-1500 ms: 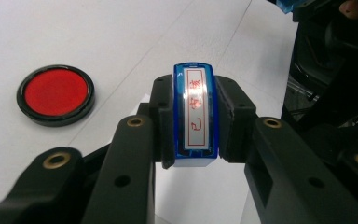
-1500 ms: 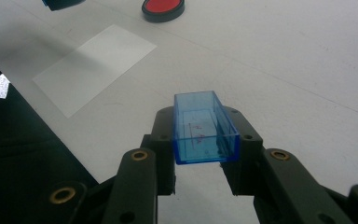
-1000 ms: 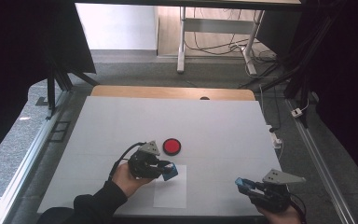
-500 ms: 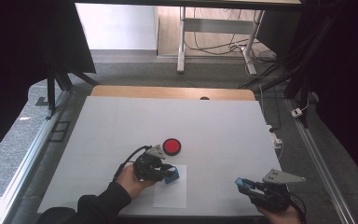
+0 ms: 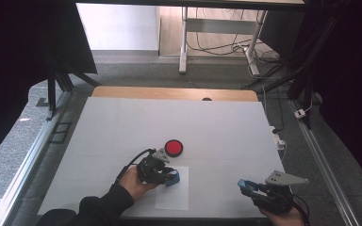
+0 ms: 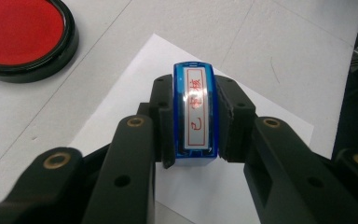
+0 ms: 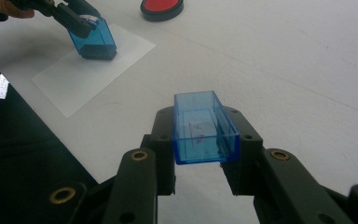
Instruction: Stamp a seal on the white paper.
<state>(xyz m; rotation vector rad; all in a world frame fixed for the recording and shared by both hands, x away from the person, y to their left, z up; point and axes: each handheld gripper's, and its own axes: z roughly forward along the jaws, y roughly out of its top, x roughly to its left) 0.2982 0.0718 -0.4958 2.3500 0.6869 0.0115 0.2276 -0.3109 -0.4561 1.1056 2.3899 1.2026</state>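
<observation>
L gripper (image 6: 193,161) clamps blue stamp (image 6: 195,112), centre frame, base on white paper (image 6: 261,140). R gripper (image 7: 200,168) pinches empty blue cap (image 7: 203,126). Red ink pad (image 6: 21,32) open, upper left.

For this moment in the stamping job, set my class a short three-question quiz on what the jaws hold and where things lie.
1. True or false: the left gripper is shut on the blue stamp.
2. What does the stamp rest on? A) the red ink pad B) the white paper C) the bare table
3. Fill in: the right gripper holds the stamp's clear blue ____.

Key
1. True: both jaws press its sides.
2. B: the stamp stands tilted on the paper's corner, and the pad lies apart, just beyond it.
3. Cap: an empty open-topped cover, held off to the right of the paper.
</observation>
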